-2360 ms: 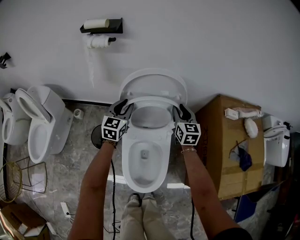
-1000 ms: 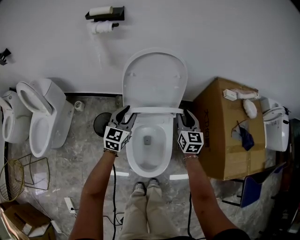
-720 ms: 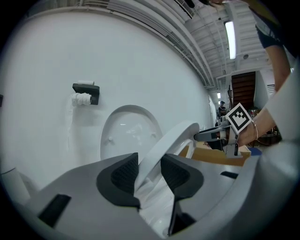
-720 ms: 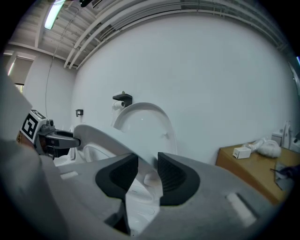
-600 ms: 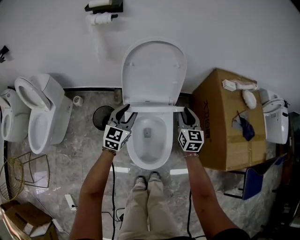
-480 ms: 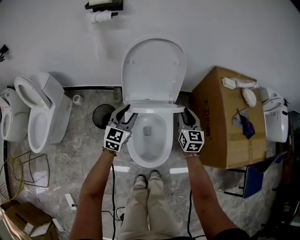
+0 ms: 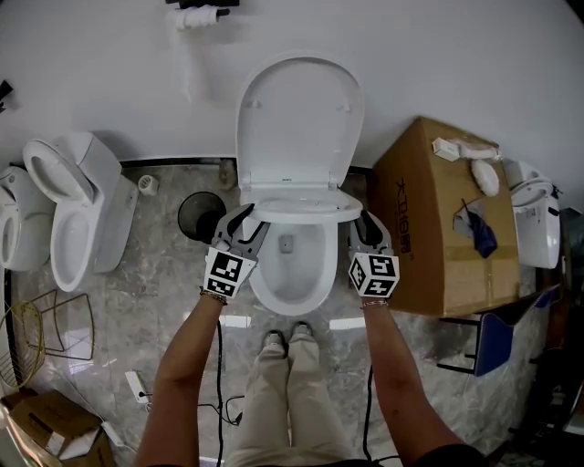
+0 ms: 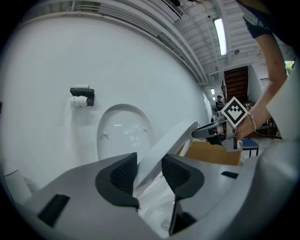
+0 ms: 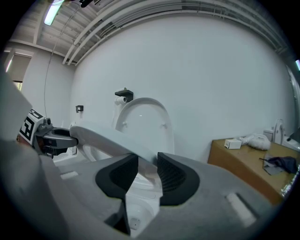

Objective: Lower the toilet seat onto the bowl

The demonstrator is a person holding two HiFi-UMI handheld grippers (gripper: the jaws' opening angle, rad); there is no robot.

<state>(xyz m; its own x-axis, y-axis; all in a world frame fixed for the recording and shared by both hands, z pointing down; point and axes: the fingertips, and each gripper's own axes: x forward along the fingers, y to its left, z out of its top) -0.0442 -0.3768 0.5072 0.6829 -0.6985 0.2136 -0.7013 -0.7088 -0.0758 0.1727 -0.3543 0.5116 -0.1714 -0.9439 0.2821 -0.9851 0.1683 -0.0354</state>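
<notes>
The white toilet seat [image 7: 297,206] hangs tilted partway between the upright lid [image 7: 299,109] and the bowl [image 7: 292,264]. My left gripper [image 7: 243,222] is shut on the seat's left rim. My right gripper [image 7: 362,225] is shut on its right rim. In the left gripper view the seat [image 8: 164,145] runs up and right between the dark pads [image 8: 123,174], with the lid [image 8: 123,131] behind. The right gripper view shows the seat [image 9: 103,136] passing leftward from between the pads [image 9: 171,174], in front of the lid [image 9: 143,122].
A large cardboard box [image 7: 438,219] with small items on top stands close on the right. A second toilet [image 7: 78,210] stands at the left. A round black bin [image 7: 203,214] sits by the bowl. A paper holder [image 7: 201,14] hangs on the wall. My feet [image 7: 283,342] stand before the bowl.
Both grippers have come down and toward me with the seat. The seat has swung further away from the lid, and the gap between them has widened.
</notes>
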